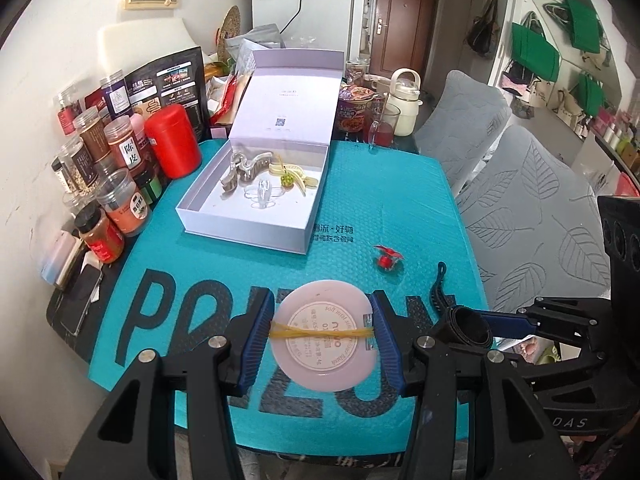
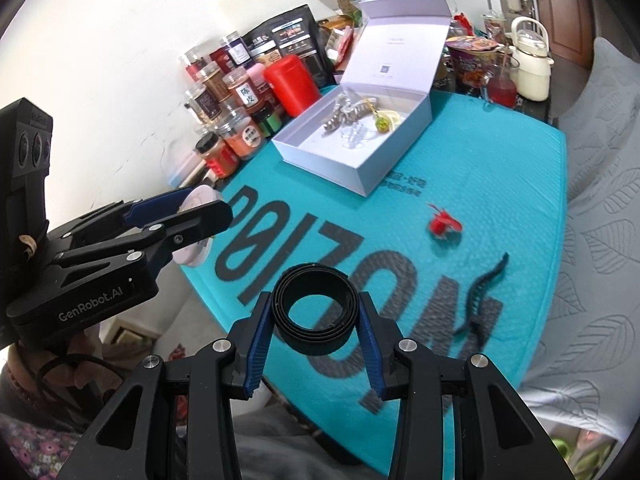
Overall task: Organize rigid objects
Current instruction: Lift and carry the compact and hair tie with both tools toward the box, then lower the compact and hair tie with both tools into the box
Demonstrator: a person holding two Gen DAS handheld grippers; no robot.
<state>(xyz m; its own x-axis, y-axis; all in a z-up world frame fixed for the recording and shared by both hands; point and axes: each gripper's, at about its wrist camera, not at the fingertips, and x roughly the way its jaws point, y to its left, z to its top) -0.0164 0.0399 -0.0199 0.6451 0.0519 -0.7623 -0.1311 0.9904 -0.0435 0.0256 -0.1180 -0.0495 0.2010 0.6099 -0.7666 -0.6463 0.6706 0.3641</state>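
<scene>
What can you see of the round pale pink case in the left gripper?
The round pale pink plastic case is a flat disc, its face to the camera, with a circular printed label. A yellow rubber band crosses its middle. The left gripper clamps it edge to edge between blue ribbed pads, above the teal mat, touching nothing else.

Small print ring on pink round case (image 1: 325, 346) too fine to read, yellow rubber band (image 1: 322, 332) crosses middle of it. In right wrist view same case mostly hidden behind left gripper (image 2: 200, 220), only pale edge peeks out. Red hair clip (image 2: 442, 224) smeared by blur there, shape unclear. Clear clip in white box (image 1: 244, 236) barely separable from box floor. Jar labels (image 1: 130, 156) mostly too small. Right gripper (image 1: 472, 326) cut off by left wrist view's right edge.
</scene>
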